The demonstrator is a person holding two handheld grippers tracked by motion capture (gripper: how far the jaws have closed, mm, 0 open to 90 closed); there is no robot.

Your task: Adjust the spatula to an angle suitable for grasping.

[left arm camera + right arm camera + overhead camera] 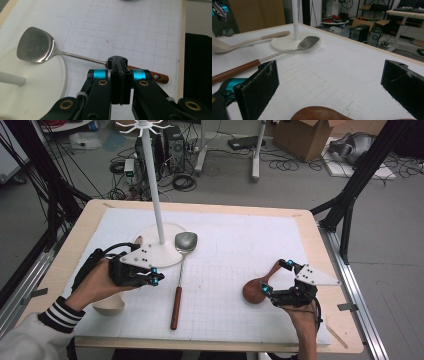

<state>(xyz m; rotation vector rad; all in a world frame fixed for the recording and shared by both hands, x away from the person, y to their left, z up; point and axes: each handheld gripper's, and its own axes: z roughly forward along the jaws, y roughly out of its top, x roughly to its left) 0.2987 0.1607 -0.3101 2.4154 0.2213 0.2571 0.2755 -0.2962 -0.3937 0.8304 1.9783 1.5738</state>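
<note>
My left gripper (156,279) (120,72) is shut with nothing between its jaws. It hovers just left of a steel spatula (185,241) (35,45) whose wooden handle (175,306) points toward the front edge. The spatula's head rests on the round base (150,237) of a white stand. My right gripper (276,278) (332,75) stands wide open at the right, its jaws either side of a brown wooden spoon (254,291) (322,114) without touching it. A pale wooden spoon (111,305) (249,41) lies partly under my left hand.
The white stand's pole (155,185) rises from the base (32,85) (284,43), with hooks at its top. A white gridded mat (235,250) covers the wooden table (320,245). Cables and boxes lie on the floor beyond.
</note>
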